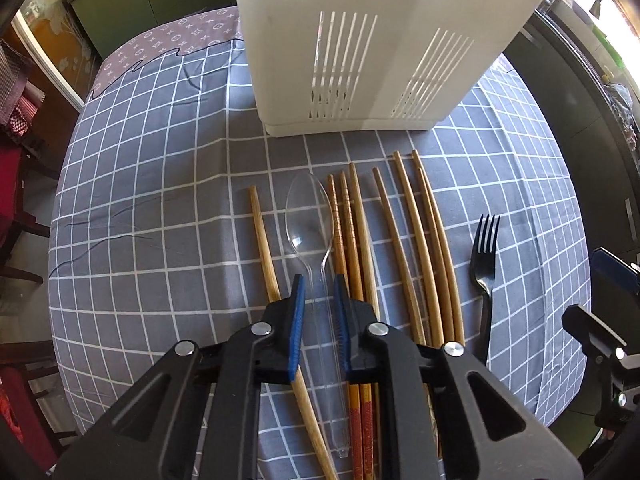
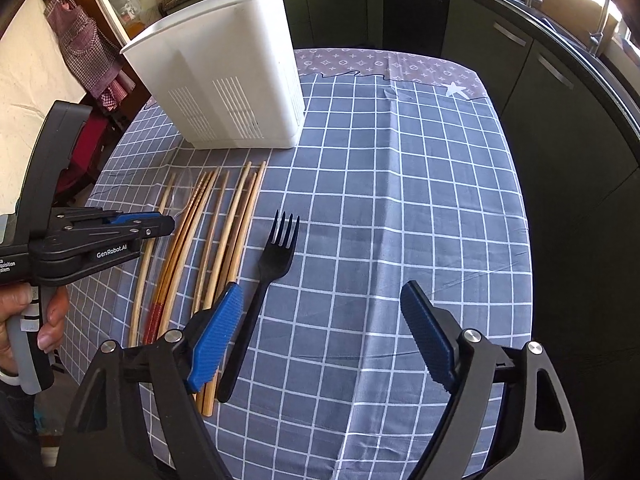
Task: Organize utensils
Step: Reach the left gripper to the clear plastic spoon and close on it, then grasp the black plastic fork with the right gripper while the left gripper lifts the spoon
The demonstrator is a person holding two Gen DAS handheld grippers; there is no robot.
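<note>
Left tongs (image 1: 319, 286) apparently clamp clear spoon (image 1: 310, 216).

on the worktop (image 2: 400, 220), the holder (image 1: 384, 40) stands behind a row of chopsticks (image 1: 404, 240); the spoon (image 1: 310, 220) lies among them toward the left, the fork (image 1: 486, 256) to their right.

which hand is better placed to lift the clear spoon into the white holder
Left. The left gripper already straddles the clear spoon handle; the right gripper stands open by the black fork.

Bright daylight perhaps from right-hand window (image 2: 624, 20), blown-out glare there, sharp focus, fisheye-bent dark edges
</note>
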